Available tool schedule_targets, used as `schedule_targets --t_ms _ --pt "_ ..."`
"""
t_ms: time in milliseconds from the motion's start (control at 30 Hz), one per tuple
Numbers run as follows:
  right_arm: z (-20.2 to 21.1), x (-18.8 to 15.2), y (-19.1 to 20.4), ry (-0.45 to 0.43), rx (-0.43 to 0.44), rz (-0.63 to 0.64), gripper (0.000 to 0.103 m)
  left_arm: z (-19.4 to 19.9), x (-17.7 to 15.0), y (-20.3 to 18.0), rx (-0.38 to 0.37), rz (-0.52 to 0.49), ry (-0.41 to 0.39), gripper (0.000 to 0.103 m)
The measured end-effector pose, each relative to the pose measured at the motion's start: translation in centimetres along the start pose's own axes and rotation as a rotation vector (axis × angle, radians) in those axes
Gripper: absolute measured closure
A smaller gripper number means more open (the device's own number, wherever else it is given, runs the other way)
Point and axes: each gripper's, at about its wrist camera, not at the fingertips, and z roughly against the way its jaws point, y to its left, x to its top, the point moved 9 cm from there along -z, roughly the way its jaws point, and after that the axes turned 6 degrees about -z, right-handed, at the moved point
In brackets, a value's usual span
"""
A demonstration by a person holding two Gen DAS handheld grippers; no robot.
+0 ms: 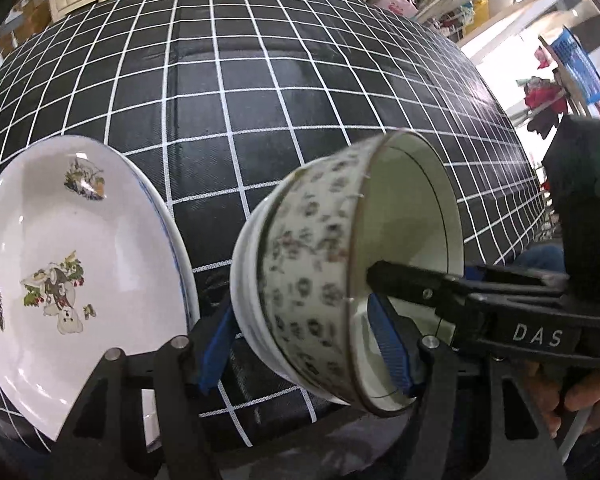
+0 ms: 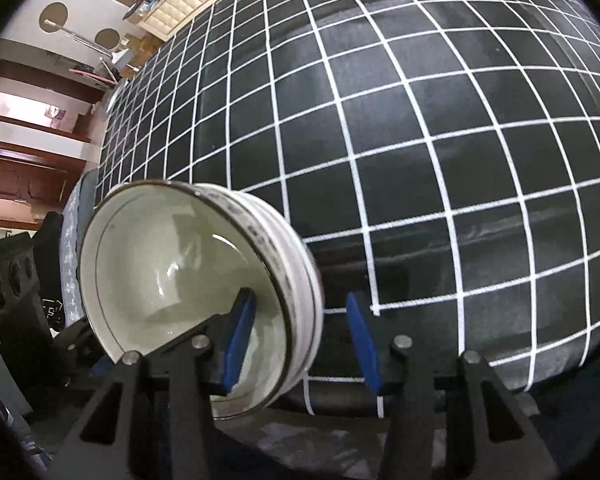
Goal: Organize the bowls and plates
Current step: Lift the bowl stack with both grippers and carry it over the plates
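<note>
The sorting looks well advanced. Two plates [image 1: 80, 260] are already stacked at the near left of the table [image 1: 300, 100], a white floral one on top of one with a blue edge. Just to their right is the bowl stack [image 1: 300, 240], a patterned bowl nested inside a plain white one. No other dish shows on the checked cloth in either view.

Both tools are on the bowls. The left gripper [image 1: 300, 320] straddles the stack's near wall, one blue pad against the outside and the other inside the rim, and its fingers look clenched on that wall. The right gripper [image 2: 300, 300] straddles the opposite wall. Its inner pad is down in the bowl, but its outer pad stands clear of the wall, so those fingers are released and grip nothing yet.

The base of the stack is hidden, so I cannot tell if it rests on the table or is lifted. What probably remains is to set the bowls in their final place near the plates and let go.
</note>
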Motion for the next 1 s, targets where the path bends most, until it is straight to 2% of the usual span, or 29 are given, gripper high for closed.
schedule_targets --t_ms 133,300,533,700,833,1000 --pt "0.2 -0.2 0.1 -0.012 0.006 0.001 0.061 0.1 0.0 0.0 0.034 -0.005 -0.006 0.048" --pt "0.6 -0.4 -0.1 -0.033 -0.017 -0.012 0.062 -0.1 0.1 -0.5 0.098 -0.010 -0.008 0.049" --pt "1.5 -0.7 0.4 -0.055 -0.019 -0.027 0.064 0.0 0.1 -1.6 0.100 -0.002 -0.025 0.049" --pt "2.5 -0.2 2.3 -0.076 -0.021 -0.004 0.064 1.6 0.8 -2.2 0.113 -0.006 -0.057 0.049" --pt "3.1 0.0 5.4 -0.087 -0.019 0.049 0.064 3.7 1.3 -2.1 0.118 0.009 -0.095 0.049" --pt "2.3 0.3 9.1 -0.085 -0.004 0.111 0.064 7.5 1.1 0.1 0.144 0.047 -0.158 0.049"
